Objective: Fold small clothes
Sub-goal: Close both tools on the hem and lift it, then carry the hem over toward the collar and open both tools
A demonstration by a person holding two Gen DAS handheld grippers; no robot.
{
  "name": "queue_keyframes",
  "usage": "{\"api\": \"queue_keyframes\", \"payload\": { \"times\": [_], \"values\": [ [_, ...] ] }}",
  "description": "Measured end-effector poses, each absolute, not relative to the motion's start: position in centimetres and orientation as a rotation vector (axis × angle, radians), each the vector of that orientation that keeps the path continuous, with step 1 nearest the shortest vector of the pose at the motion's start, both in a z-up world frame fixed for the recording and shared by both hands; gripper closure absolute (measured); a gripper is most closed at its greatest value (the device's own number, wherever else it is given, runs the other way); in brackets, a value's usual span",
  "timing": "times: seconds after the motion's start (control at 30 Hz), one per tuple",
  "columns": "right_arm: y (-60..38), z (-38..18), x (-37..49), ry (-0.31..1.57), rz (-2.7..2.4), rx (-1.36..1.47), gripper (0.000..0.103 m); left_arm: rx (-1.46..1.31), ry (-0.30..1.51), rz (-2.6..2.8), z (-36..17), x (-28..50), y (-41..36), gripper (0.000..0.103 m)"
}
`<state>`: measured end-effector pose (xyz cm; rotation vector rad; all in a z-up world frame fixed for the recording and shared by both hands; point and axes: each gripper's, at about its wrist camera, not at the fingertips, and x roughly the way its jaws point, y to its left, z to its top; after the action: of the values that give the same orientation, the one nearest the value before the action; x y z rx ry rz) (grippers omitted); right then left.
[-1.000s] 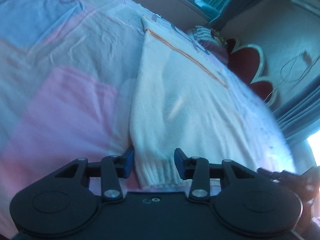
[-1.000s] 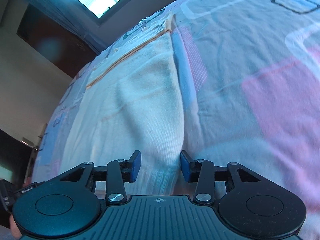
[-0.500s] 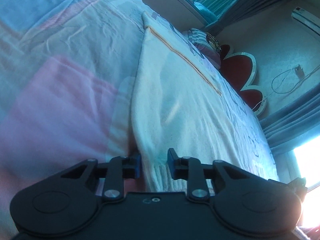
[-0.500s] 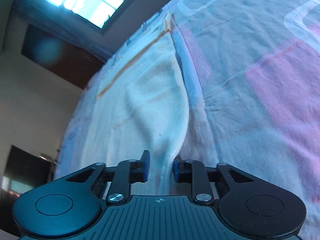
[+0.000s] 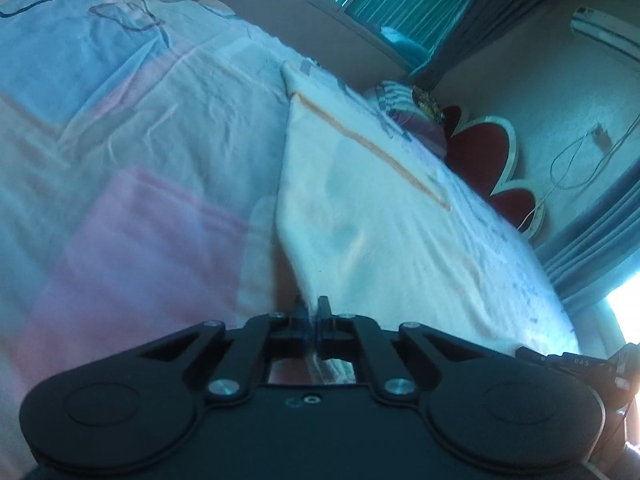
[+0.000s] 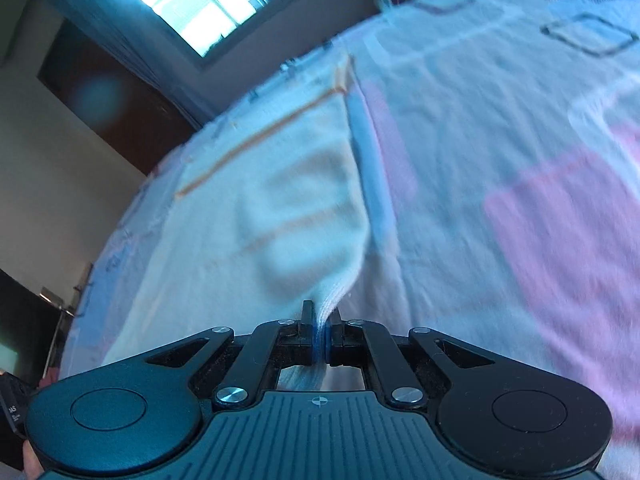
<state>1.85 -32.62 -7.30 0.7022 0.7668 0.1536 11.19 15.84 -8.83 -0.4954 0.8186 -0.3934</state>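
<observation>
A cream knitted garment (image 5: 360,216) with a thin orange stripe lies spread on a bed. In the left wrist view my left gripper (image 5: 311,309) is shut on the garment's near left corner, and the cloth rises in a peak to the pads. In the right wrist view the same garment (image 6: 288,208) stretches away from me, and my right gripper (image 6: 320,314) is shut on its near right corner, with ribbed knit bunched between the pads. Both pinched corners are lifted slightly off the bed.
The bed is covered by a sheet (image 5: 120,152) in pink, blue and white patches. A red flower-shaped headboard (image 5: 488,152) and a pillow (image 5: 404,108) lie beyond the garment. A window (image 6: 192,4) and a dark doorway (image 6: 104,92) stand behind the bed.
Both grippers went from open around the garment's near hem to shut on its two corners. The pinched cloth now pulls up into peaks, and both views tilted upward a little.
</observation>
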Motion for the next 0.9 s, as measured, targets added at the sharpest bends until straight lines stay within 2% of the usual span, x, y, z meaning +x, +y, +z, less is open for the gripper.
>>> {"api": "queue_keyframes", "payload": {
  "times": [0.2, 0.5, 0.7, 0.9],
  "values": [
    [-32.5, -3.0, 5.7, 0.646, 0.173, 0.664, 0.1, -0.577, 0.723, -0.405, -5.3, 15.3, 15.7, 0.101],
    [-34.9, 1.0, 17.7, 0.575, 0.15, 0.654, 0.1, -0.601, 0.66, -0.395, -2.2, 27.8, 13.2, 0.101],
    [-36.9, -0.7, 27.8, 0.623, 0.137, 0.669, 0.1, -0.614, 0.723, -0.373, -3.6, 37.1, 11.1, 0.101],
    [-38.7, -4.5, 35.1, 0.692, 0.117, 0.71, 0.1, -0.594, 0.775, -0.341, -6.1, 43.9, 9.6, 0.101]
  ]
}}
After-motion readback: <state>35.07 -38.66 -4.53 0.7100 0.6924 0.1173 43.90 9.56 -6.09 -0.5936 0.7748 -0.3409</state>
